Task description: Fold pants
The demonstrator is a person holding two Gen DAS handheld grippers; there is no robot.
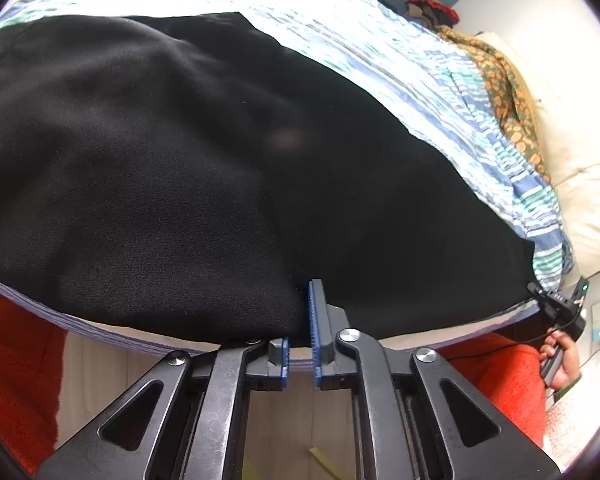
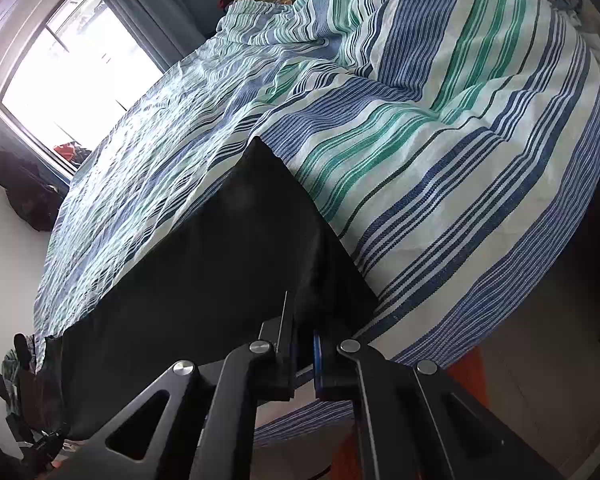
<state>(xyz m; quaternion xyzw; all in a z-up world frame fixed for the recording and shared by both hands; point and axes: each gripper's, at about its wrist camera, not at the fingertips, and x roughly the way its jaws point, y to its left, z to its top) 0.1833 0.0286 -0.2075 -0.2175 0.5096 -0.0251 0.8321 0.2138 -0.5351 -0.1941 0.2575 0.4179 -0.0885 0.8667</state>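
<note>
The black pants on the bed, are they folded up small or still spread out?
Spread out. The black pants cover a broad stretch of the striped bedsheet, with each claw at their near edge. Layers underneath: cannot tell.

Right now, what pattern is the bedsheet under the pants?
The bedsheet has blue, green and white stripes, clearest in the right wrist view.

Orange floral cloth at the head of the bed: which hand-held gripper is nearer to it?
Hard to say. Both the left hand-held gripper and the right grip the black pants at the near edge, far from the floral cloth.
</note>
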